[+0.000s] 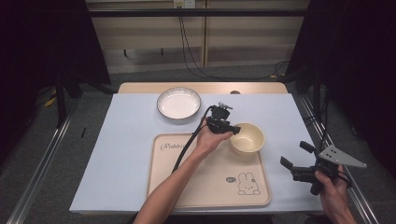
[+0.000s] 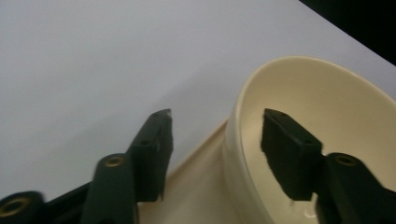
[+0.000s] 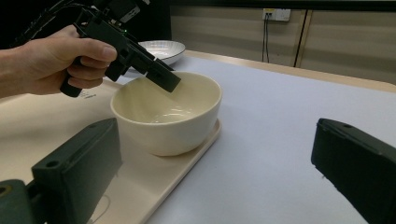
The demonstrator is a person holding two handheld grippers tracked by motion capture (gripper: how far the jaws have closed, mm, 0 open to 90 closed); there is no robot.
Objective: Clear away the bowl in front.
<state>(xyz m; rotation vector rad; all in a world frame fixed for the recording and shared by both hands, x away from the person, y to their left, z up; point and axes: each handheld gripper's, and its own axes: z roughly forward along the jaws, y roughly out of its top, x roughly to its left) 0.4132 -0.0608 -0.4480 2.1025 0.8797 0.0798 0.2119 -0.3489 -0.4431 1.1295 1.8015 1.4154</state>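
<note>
A cream bowl (image 1: pixel 247 137) stands in the far right corner of a beige tray (image 1: pixel 187 186) printed with a rabbit. My left gripper (image 1: pixel 236 129) reaches over the bowl's near-left rim. In the left gripper view its jaws straddle the rim of the bowl (image 2: pixel 327 93), one inside and one outside over the tray (image 2: pixel 196 186), and neither pad touches the wall. The gripper (image 2: pixel 219 116) is open. To the right of the tray, my right gripper (image 1: pixel 295 154) hovers over the table edge, open and empty. The right gripper view looks between its wide jaws (image 3: pixel 217 135) at the bowl (image 3: pixel 173 126).
A white plate with a dark rim (image 1: pixel 179 102) sits on the pale blue table cover (image 1: pixel 121 140) behind the tray. The left gripper's cable trails back across the tray along the forearm. Metal rails run down both sides of the table.
</note>
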